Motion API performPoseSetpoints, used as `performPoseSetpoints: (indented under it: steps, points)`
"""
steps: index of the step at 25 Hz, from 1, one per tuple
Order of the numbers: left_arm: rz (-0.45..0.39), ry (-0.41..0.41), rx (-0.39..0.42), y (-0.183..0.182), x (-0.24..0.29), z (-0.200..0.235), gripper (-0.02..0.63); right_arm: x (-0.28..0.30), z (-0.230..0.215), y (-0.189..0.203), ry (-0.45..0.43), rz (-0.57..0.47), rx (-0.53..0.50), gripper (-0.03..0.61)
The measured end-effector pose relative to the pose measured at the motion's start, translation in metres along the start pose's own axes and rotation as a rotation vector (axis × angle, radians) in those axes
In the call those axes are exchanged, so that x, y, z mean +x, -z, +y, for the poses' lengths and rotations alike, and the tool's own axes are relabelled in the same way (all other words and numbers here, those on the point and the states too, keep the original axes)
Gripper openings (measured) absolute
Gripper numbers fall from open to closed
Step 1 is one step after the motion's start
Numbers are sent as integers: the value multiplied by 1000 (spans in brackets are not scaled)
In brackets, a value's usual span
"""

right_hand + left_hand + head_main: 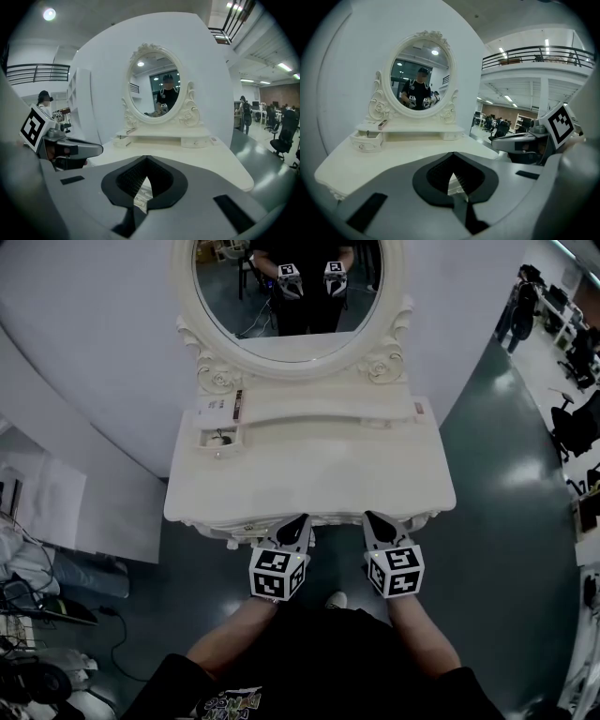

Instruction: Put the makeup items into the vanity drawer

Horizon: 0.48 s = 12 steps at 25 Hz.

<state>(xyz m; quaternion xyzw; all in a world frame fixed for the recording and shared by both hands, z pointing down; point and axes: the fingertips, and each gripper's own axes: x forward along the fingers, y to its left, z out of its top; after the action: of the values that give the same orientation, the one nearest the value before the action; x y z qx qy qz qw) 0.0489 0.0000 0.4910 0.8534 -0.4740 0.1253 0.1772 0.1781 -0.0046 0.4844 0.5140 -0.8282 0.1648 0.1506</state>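
At the near edge of the counter [309, 474], the left gripper [298, 521] and the right gripper [372, 518] sit side by side. Each has its fingers [386, 185] pressed together, with nothing held between them. The tips point at the vanity, toward 12 o'clock.

The makeup is far from the fingers, up on the low shelf [328, 409] under the mirror [289, 296]. At about 11 o'clock, a thin dark stick [238, 406] lies on the shelf. A flat white box [214, 410] lies just beside it. At about 1 o'clock, at the other end of the shelf, there is a small pale thing [419, 409]. I cannot tell what it is.

The little drawer [217, 440] is right below the stick and the box, at 11 o'clock. It is pulled out. One small dark thing [221, 436] is in it already, and the rest of it looks bare. A matching drawer [197, 140] at the right end is pushed shut.

I think the job has only just begun. The next step looks like going for the stick. To do it well, the left gripper should spread its fingers first. Then it should come down over the stick from above and pinch it across the thin side. The stick may roll, so a slow squeeze is best. The drop into the drawer is short.
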Motion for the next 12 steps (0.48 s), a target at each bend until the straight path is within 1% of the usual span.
performPoseSetpoints:
  steps: [12]
  points:
    - [2, 10, 13, -4, 12, -4, 8, 4, -11, -1, 4, 0, 4, 28]
